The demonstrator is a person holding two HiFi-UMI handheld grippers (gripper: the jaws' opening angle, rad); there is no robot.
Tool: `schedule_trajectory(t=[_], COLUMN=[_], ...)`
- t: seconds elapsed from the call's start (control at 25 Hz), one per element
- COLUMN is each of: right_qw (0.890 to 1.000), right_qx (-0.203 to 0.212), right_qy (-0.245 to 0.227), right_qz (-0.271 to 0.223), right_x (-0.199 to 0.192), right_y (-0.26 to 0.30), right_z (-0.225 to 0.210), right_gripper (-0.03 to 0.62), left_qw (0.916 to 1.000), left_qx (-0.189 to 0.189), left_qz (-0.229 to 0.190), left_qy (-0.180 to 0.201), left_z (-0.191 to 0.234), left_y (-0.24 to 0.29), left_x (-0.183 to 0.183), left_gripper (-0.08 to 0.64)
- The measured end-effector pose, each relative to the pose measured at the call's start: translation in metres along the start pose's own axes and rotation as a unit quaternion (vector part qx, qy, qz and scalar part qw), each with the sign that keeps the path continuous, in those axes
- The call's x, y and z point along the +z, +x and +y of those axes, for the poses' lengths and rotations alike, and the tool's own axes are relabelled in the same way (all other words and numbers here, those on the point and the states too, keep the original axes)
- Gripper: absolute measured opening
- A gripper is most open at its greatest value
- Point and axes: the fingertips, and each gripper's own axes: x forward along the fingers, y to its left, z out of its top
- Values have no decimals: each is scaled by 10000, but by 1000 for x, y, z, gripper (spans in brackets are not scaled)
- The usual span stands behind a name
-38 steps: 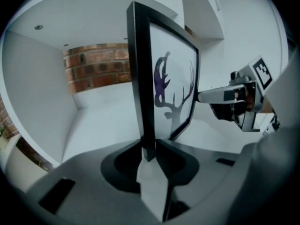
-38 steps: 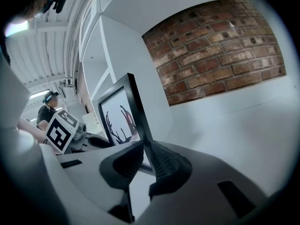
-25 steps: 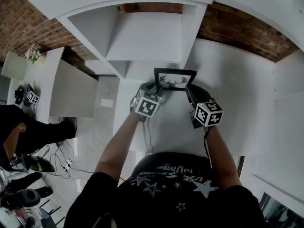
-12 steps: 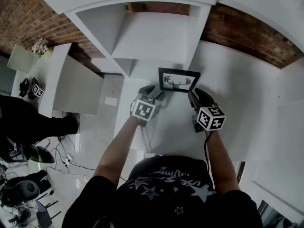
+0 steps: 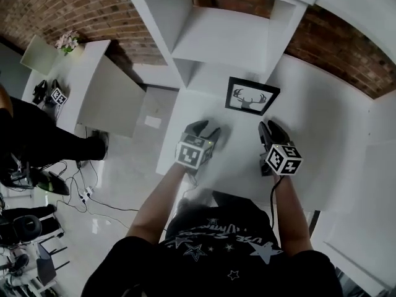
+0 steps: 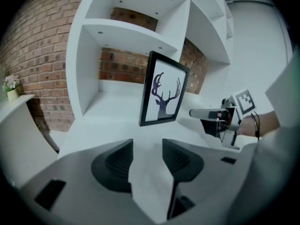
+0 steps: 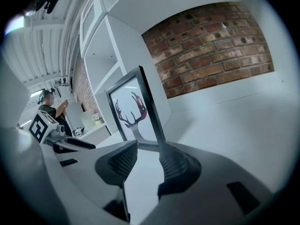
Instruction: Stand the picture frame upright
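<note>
The black picture frame [image 5: 250, 96] with a deer-antler print stands upright on the white table [image 5: 309, 129], in front of the shelf unit, with nothing touching it. My left gripper [image 5: 207, 130] is drawn back from the frame's left side and my right gripper [image 5: 269, 129] from its right. The jaws of both have just been opening and are open, with nothing between them. In the left gripper view the frame [image 6: 163, 89] stands beyond the left gripper [image 6: 146, 149], with the right gripper [image 6: 211, 114] off to the side. The right gripper view shows the frame [image 7: 133, 108] just past the right gripper [image 7: 147, 153].
A white shelf unit [image 5: 229, 36] with open cubbies stands behind the frame against a brick wall [image 5: 346, 48]. A white side counter [image 5: 93, 85] with a small flower pot [image 5: 67, 41] is at the left. A person [image 5: 37, 147] and cables [image 5: 80, 197] are on the floor side.
Both grippers were at the frame's sides; their jaws opened and they pulled back toward me. The frame stays standing on its own. The head view shifted.
</note>
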Motion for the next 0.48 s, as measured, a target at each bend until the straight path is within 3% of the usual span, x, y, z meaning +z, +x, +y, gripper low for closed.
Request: schedule_trajectory(t=[0.2,0.32,0.48], right_qw=[9997,9992,9984], right_qx=[-171,-267,-429], right_qy=[-63,-108,-54], right_qz=[-176,-282,-368], right_x=[0,-1,-10], right_y=[-24,-40,-63], right_z=[29,49,75], right_gripper=[141,141,140], left_qw=[9999,9993,9981], left_qx=[-50,-210,-462], left_qz=[-140,-236,-395], left_qy=[-4,180,94], left_z=[1,-6,-16], left_y=[-37,-59,-88], left_x=[-15,-18,-25], left_gripper=[181,181,180])
